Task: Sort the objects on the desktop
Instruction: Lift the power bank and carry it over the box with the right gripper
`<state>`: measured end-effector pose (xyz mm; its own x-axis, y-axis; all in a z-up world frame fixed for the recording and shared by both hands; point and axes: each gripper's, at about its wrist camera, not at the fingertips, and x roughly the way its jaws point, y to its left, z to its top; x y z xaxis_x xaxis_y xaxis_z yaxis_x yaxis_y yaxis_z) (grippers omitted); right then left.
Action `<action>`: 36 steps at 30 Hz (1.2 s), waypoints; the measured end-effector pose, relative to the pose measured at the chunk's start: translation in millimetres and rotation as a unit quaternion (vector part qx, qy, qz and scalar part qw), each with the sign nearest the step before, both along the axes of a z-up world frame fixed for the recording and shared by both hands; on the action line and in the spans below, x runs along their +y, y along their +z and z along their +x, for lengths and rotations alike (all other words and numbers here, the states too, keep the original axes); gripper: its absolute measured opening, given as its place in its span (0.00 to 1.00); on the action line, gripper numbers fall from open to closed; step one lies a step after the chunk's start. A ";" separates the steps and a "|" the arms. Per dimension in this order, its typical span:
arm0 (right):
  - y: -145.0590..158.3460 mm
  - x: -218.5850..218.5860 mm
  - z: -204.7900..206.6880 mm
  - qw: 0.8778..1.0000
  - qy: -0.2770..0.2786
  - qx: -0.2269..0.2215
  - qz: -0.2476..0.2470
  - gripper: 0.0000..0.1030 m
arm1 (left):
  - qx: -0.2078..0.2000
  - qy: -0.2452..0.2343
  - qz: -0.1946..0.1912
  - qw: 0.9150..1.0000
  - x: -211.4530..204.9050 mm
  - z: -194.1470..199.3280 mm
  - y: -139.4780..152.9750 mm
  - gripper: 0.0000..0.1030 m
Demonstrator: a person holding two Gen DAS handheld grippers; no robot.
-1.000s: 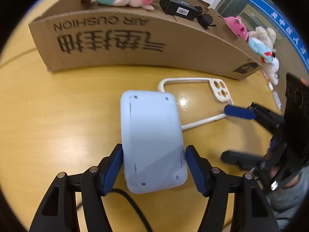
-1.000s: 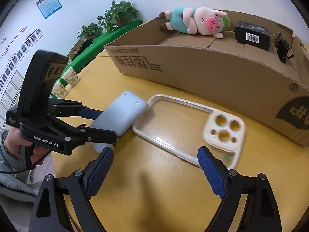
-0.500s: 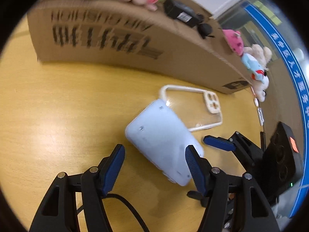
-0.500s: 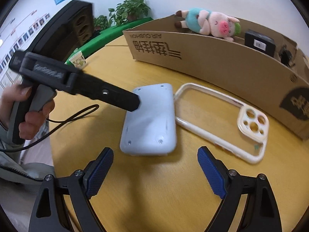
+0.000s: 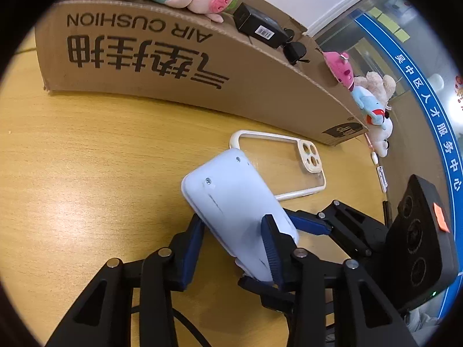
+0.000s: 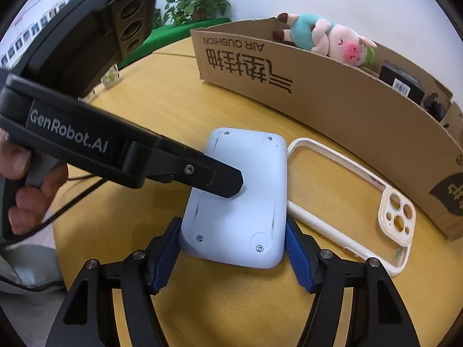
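1. Since a second ago, the pale blue device (image 5: 234,211) has been turned from square between the left gripper (image 5: 231,245) pads to diagonal across them; its far corner now overlaps the phone case (image 5: 292,159) in the left view.
2. The left gripper's jaws are closing with the device between them; the near pad is seen against the device's edge and the other overlaps its face. Whether a firm pinch is made cannot be told.
3. The right gripper (image 6: 233,248), earlier spread over the phone case, is now placed around the device's near end. Its jaws are closing, and both blue pads are seen at the device's two long sides, touching or just beside them.
4. The device is lying on the wooden table (image 5: 86,173), in front of the cardboard box (image 5: 173,66), just beside the phone case on the box's near side.
5. Shown only in the left view: the pink plush (image 5: 338,66) and a heap of further plush toys (image 5: 373,104) at the box's far end, and black sunglasses (image 5: 295,52) in the box.
6. Shown only in the right view: a hand (image 6: 26,190) on the left gripper's handle, a grey sleeve, potted plants (image 6: 196,3) beyond the box, and the device's four screws.
7. In both views: the pig plush (image 6: 327,39) and a black barcode box (image 6: 402,82) inside the cardboard box.
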<state>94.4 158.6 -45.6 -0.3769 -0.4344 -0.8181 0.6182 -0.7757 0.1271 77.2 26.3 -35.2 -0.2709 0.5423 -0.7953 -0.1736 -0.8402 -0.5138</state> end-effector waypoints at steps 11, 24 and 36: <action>29.3 9.8 10.9 0.998 -0.018 0.032 -0.059 0.64 | 0.068 -0.004 -0.002 0.998 2.9 7.2 51.4 0.35; 114.2 49.2 -38.3 0.985 -0.085 0.130 -0.070 0.64 | 0.185 -0.075 0.004 0.980 51.3 -66.5 144.9 0.35; 150.4 99.9 -133.7 0.975 -0.163 0.145 -0.052 0.64 | 0.177 -0.138 0.030 0.974 104.5 -179.3 158.4 0.34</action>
<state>-39.4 258.5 104.8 -0.7175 -0.3288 -0.6141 0.3632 -0.9288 0.0729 -102.2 130.7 123.2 -0.3603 0.6761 -0.6427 -0.5638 -0.7067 -0.4274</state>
